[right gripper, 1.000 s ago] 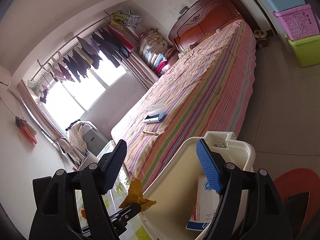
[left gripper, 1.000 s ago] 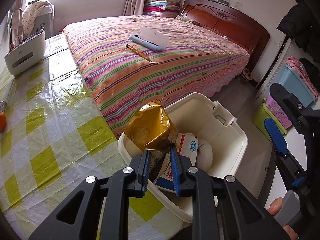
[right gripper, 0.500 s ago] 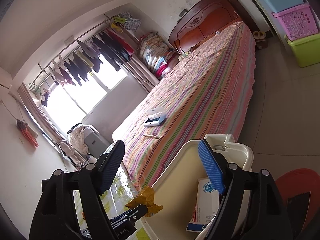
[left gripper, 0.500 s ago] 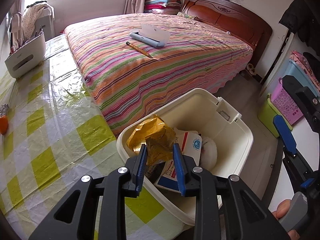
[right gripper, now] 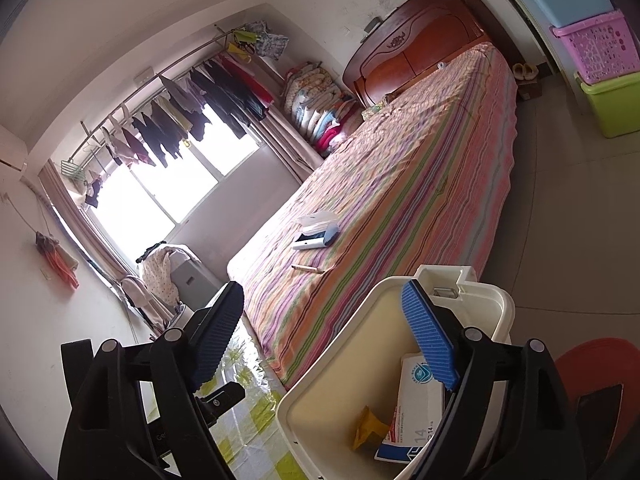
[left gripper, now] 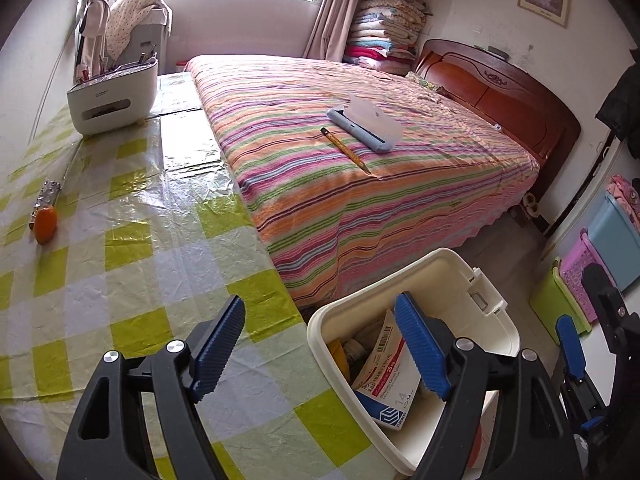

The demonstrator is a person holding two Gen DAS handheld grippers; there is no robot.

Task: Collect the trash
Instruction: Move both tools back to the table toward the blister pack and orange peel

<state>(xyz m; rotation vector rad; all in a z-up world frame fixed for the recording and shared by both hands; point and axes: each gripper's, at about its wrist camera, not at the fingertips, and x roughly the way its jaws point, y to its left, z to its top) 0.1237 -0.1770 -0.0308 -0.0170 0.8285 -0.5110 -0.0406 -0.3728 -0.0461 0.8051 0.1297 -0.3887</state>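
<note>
A cream bin (left gripper: 452, 276) stands off the table's edge beside the bed. In it lie a crumpled yellow wrapper (left gripper: 338, 354) and a white, red and blue box (left gripper: 386, 376). My left gripper (left gripper: 320, 308) hovers over the bin's near rim and the table edge, jaws opening, nothing between them. In the right wrist view the bin (right gripper: 332, 380) holds the same wrapper (right gripper: 370, 426) and box (right gripper: 418, 400). My right gripper (right gripper: 323, 292) hangs over the bin, jaws opening and gripping nothing. Its blue pad (left gripper: 568, 344) shows right of the bin.
A table under a green-check plastic cloth (left gripper: 132, 264) carries an orange item (left gripper: 45, 229) and a white organiser (left gripper: 112, 100). The striped bed (left gripper: 360, 184) bears a pencil (left gripper: 345, 150) and a blue-white case (left gripper: 366, 122). Coloured crates (left gripper: 584, 276) and a red stool (right gripper: 592, 380) stand right.
My left gripper let go of the yellow wrapper, which dropped into the bin, then opened wide and drew back and up. The right gripper's jaws widened slightly.
</note>
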